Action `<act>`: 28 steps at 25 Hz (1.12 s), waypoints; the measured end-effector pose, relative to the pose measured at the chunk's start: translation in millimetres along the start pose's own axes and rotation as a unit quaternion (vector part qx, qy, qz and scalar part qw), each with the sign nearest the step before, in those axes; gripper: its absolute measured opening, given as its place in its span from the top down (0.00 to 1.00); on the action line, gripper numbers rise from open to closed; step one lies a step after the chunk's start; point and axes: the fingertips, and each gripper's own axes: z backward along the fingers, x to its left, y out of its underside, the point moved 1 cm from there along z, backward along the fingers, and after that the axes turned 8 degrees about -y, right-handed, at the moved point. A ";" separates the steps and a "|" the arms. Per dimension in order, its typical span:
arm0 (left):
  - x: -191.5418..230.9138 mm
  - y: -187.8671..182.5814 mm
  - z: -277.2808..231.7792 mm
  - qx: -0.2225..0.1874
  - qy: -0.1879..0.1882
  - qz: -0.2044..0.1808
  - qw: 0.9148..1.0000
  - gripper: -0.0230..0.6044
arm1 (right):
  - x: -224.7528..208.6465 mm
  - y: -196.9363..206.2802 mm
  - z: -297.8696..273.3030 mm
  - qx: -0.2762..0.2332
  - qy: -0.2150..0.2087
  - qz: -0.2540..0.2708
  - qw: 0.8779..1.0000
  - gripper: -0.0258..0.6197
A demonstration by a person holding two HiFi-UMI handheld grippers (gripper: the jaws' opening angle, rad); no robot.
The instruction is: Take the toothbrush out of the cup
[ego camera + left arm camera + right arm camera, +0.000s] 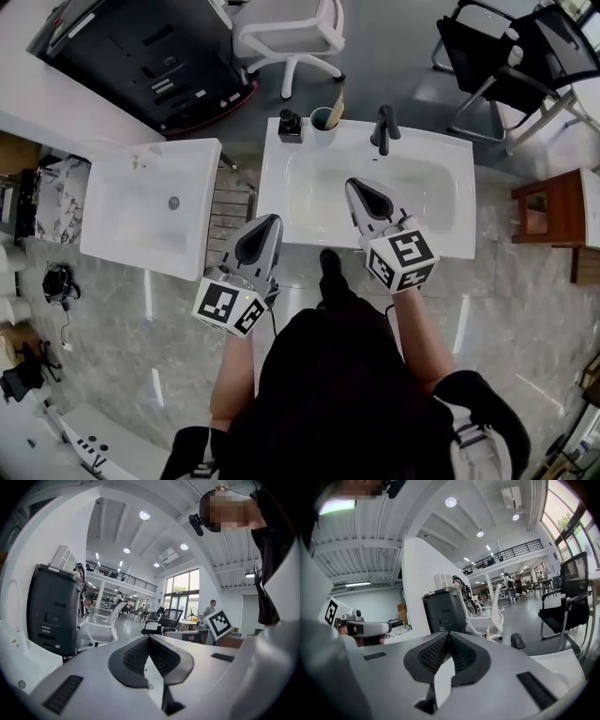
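A pale blue cup (pixel 322 119) stands at the back left corner of the white sink (pixel 441 155), with a yellowish toothbrush (pixel 336 103) leaning out of it. My right gripper (pixel 354 185) hovers over the basin, shut and empty, short of the cup. My left gripper (pixel 272 221) is at the sink's front left edge, also shut with nothing in it. In the right gripper view the toothbrush (pixel 487 633) shows just right of the closed jaws of the right gripper (pixel 450 633). The left gripper (pixel 149 638) view faces the room beyond, with no cup in sight.
A black dispenser (pixel 290 125) stands left of the cup and a black faucet (pixel 384 128) to its right. A second white sink (pixel 150 206) is at the left. Behind are a white chair (pixel 291 33), black chairs (pixel 506 56) and a dark machine (pixel 141 52). A wooden stool (pixel 553 211) stands at the right.
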 end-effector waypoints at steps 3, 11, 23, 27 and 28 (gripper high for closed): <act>5.5 -2.7 -20.1 0.002 -0.001 0.000 1.000 0.94 | -18.7 -0.4 -15.0 0.007 0.004 -0.004 1.000 0.91; 16.7 -8.6 -53.9 0.008 -0.003 0.004 1.000 0.94 | -53.7 -0.7 -43.5 0.025 0.024 -0.005 0.999 0.91; 53.9 -10.7 -91.9 0.028 0.038 0.003 0.999 0.94 | -82.3 14.5 -84.8 0.042 0.080 -0.036 0.995 0.78; 67.7 -12.5 -109.9 0.037 0.069 0.003 0.997 0.94 | -95.2 19.9 -100.1 0.045 0.111 -0.046 0.992 0.74; 71.4 -12.9 -113.9 0.041 0.078 0.002 0.996 0.94 | -99.1 21.9 -104.7 0.046 0.120 -0.049 0.990 0.73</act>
